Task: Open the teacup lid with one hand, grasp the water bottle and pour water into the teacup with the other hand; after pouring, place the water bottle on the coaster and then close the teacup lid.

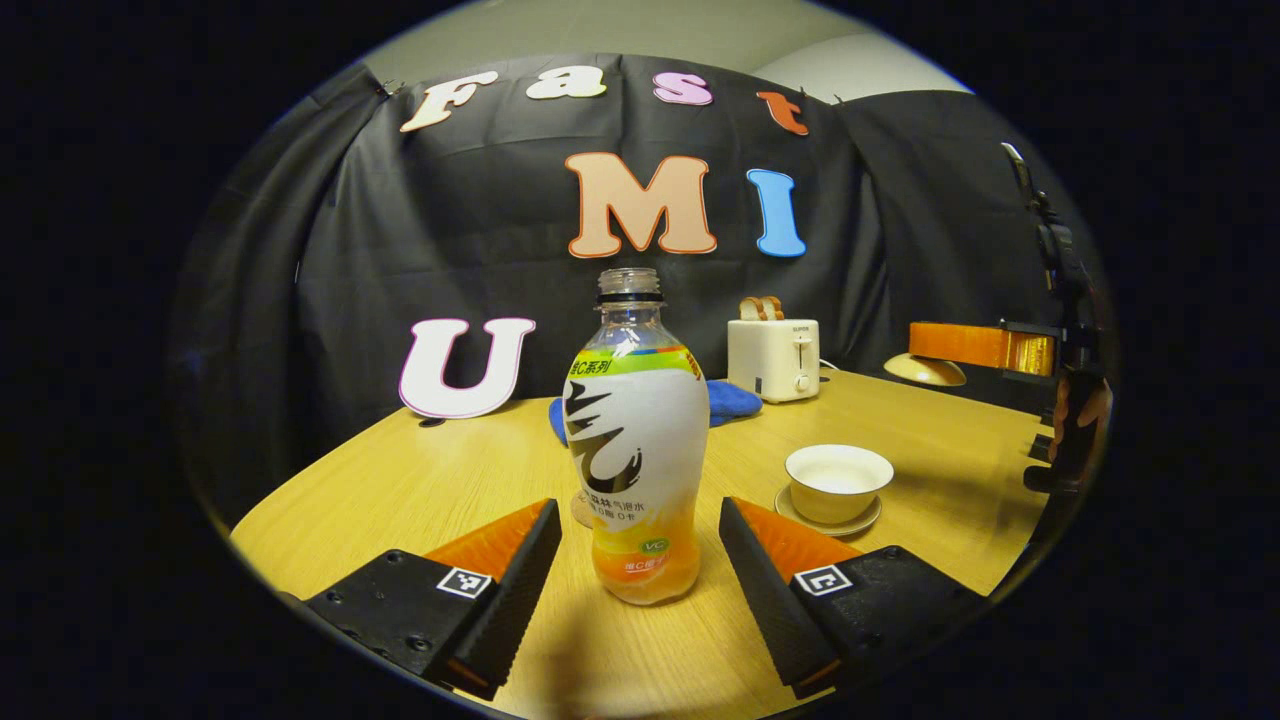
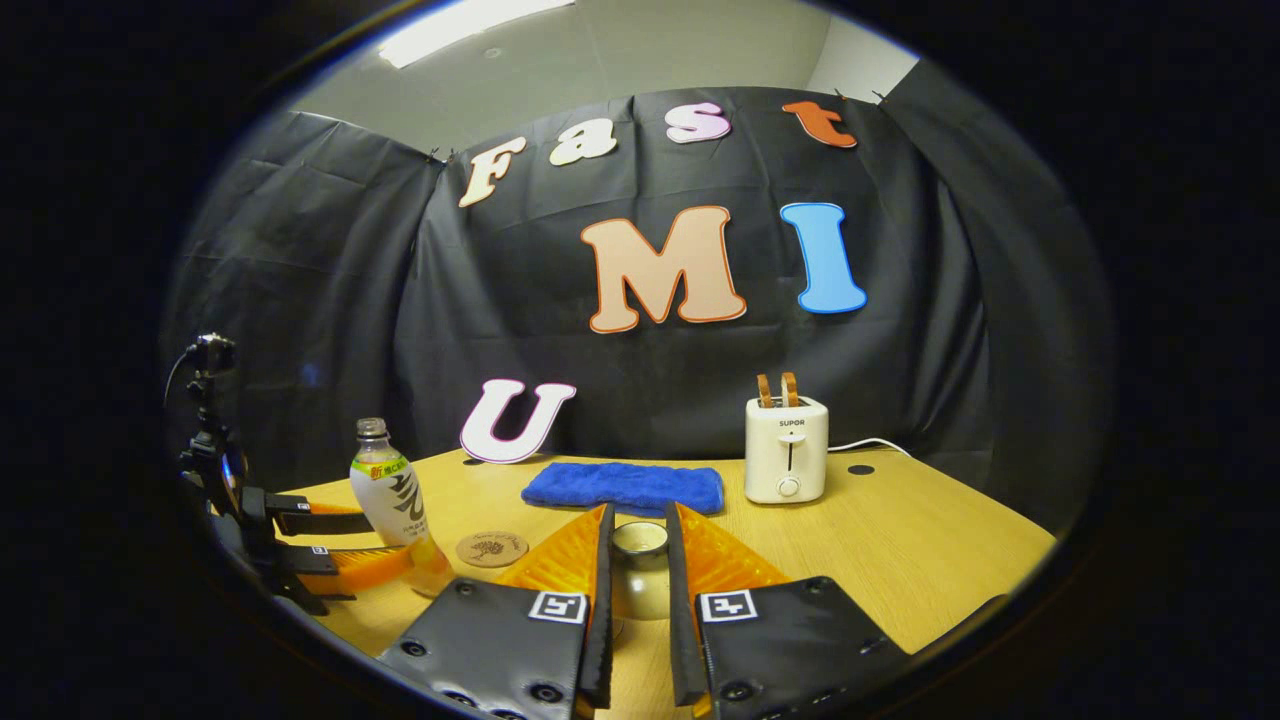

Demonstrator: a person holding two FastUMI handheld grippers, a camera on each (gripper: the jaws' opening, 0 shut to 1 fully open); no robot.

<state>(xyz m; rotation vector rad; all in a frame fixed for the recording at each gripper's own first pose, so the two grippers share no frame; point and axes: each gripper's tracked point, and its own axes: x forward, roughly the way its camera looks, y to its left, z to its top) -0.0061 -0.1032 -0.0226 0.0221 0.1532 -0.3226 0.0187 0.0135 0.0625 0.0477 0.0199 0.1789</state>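
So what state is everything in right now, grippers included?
water bottle: uncapped, upright, not gripped
teacup: uncovered, on its saucer
lid: lifted, pinched by the right gripper
left gripper: open, astride the bottle
coaster: nothing on it
toaster: two slices sticking up
blue cloth: folded, flat

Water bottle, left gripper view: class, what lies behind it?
A blue cloth shows on both sides; its middle is covered by the water bottle. The coaster peeks out lower left, mostly covered.

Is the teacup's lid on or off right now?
Off: the white ceramic teacup sits open on its saucer, while the right tongs hold the lid raised.
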